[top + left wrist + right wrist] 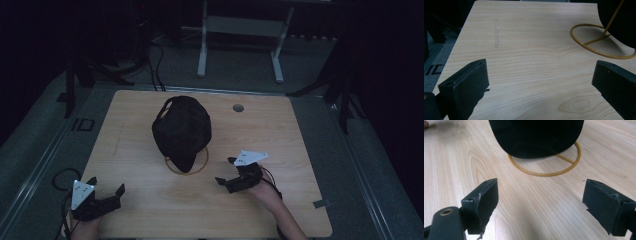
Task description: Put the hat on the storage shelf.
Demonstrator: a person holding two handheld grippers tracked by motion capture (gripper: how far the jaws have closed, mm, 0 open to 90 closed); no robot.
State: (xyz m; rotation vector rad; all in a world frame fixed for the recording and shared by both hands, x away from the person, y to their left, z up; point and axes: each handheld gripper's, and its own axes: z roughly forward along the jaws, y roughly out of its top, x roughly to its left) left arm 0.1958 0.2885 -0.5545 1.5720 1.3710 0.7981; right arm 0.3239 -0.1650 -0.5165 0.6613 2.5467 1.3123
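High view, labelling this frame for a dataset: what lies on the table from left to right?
left gripper → black cap on its gold wire stand → right gripper → table's grommet hole

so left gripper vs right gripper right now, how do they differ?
Position: the left gripper sits at the near left corner of the table, well away from the black cap; the right gripper is close to the cap, just right of the gold wire stand.
Aim: the right gripper faces the cap head-on; the left has the stand off to its right.
Shared: both open, holding nothing, each with a grey plate on top.
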